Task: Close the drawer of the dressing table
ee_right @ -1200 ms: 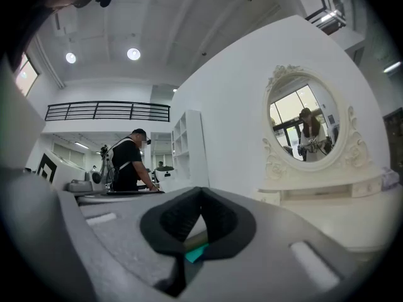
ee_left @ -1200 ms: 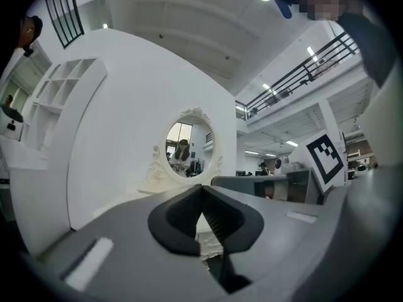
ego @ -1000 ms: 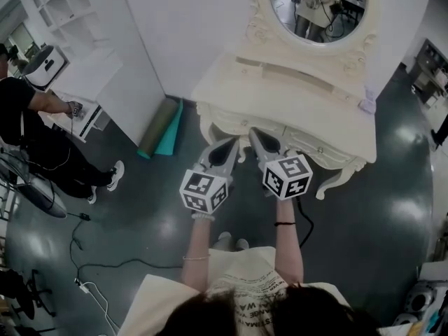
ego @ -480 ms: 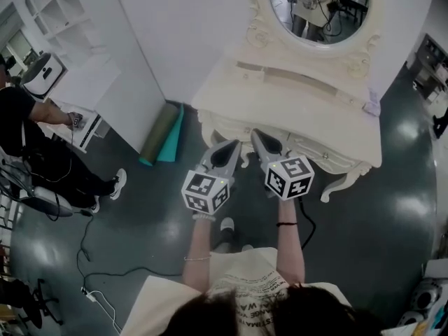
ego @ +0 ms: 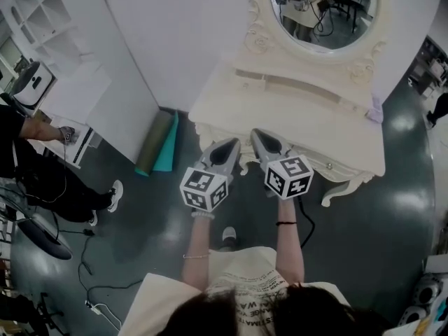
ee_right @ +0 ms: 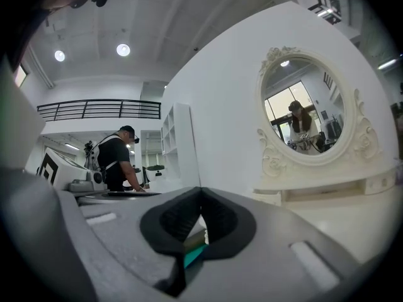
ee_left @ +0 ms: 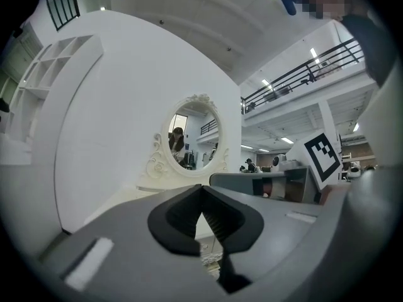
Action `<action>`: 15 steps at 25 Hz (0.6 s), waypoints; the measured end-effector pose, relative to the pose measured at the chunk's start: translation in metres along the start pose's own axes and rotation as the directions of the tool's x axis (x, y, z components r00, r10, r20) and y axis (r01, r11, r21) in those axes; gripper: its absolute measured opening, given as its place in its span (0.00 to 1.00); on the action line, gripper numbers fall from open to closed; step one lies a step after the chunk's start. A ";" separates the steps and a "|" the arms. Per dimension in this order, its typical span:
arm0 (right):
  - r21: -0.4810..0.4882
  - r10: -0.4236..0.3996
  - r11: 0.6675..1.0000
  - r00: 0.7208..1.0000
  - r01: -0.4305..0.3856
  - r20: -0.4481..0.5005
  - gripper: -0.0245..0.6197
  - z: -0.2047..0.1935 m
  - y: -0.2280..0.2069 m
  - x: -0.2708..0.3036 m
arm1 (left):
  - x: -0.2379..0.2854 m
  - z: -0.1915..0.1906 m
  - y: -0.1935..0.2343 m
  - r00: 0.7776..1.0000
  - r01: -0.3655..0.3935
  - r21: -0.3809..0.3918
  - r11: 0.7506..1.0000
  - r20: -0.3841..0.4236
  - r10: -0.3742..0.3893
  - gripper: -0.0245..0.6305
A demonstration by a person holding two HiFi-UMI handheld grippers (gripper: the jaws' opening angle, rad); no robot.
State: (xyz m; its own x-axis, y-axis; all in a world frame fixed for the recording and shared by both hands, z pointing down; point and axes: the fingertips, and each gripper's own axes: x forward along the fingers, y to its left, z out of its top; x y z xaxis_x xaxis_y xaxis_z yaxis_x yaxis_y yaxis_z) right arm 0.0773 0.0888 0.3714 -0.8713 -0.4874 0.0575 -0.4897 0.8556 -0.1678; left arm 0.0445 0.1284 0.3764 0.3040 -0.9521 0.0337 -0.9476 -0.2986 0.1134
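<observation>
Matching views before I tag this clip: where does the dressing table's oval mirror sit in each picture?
Head view: oval mirror at the top edge, right of centre, partly cut off.
Left gripper view: mirror just left of centre.
Right gripper view: mirror in the right half, large.
Shared landmark: white shelving unit, left of the mirror in all three.

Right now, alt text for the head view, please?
The grey left gripper and right gripper, both shut, point side by side at the front of a cream carved dressing table with an oval mirror; a rolled green mat lies left of it.
</observation>
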 end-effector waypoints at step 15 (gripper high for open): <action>0.009 -0.069 0.998 0.997 0.069 -0.022 0.04 -0.005 -0.031 0.062 | 0.045 0.002 0.061 0.998 0.061 -0.017 0.998 0.003 -0.061 0.04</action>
State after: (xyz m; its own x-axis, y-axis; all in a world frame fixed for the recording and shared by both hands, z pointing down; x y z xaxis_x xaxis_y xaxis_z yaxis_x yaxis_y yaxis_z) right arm 0.0382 0.0325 0.3854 -0.8358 -0.5415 0.0905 -0.5487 0.8182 -0.1720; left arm 0.0003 0.0676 0.3824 0.3606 -0.9324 0.0235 -0.9256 -0.3547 0.1319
